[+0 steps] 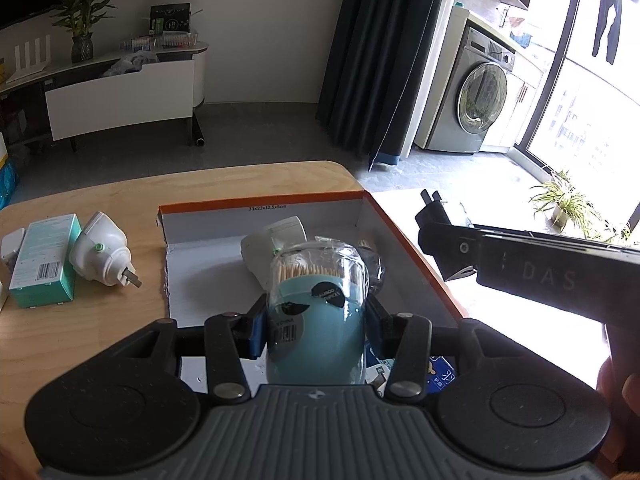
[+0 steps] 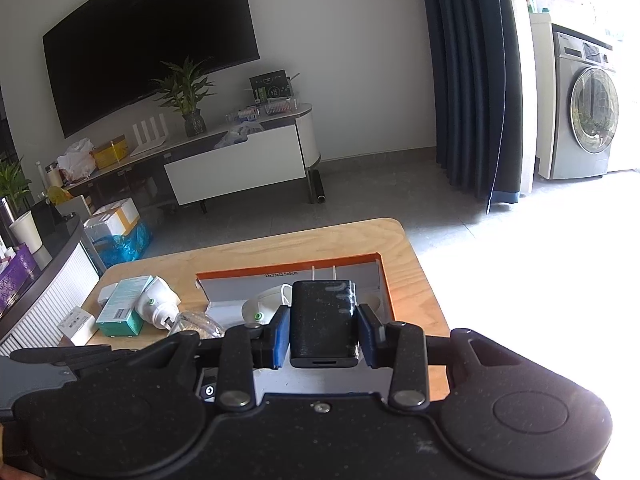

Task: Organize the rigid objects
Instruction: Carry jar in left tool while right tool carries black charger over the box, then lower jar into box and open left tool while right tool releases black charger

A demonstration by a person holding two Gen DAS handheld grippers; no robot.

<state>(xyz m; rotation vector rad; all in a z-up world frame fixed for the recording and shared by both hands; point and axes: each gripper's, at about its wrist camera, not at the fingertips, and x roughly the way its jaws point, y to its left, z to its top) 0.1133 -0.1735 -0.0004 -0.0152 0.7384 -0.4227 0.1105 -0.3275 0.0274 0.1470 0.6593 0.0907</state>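
Both hands arrive loaded over the orange-rimmed cardboard box (image 1: 404, 236) on a pale wooden table (image 1: 100, 320). The left gripper (image 1: 316, 320) is clamped on a toothpick jar (image 1: 316, 304), a clear cylinder with a blue lower half and toothpicks showing at the far end; its long axis runs straight ahead along the fingers, out over the box's open interior. The right gripper (image 2: 323, 328) is closed tight on a black plug adapter (image 2: 322, 320), long axis also pointing forward, its 2 metal prongs aimed at the box's far wall.

The relation that matters: the box floor lies directly below and ahead of both loads, so each release seems to need little more than a descent. From the left wrist, the adapter hangs off to the right, over the box's right rim, so the jar looks nearer the middle. A white plug-in device (image 1: 276, 240) already lies in the box just beyond the jar's far end, narrowing the free floor there.

To the left of the left gripper, outside the box, wait a second white plug-in device (image 1: 100, 256) and a teal carton (image 1: 44, 260). Behind: a living room with a dark television (image 2: 148, 40), a low white cabinet (image 2: 236, 168) and a washing machine (image 1: 476, 100) by a bright window.
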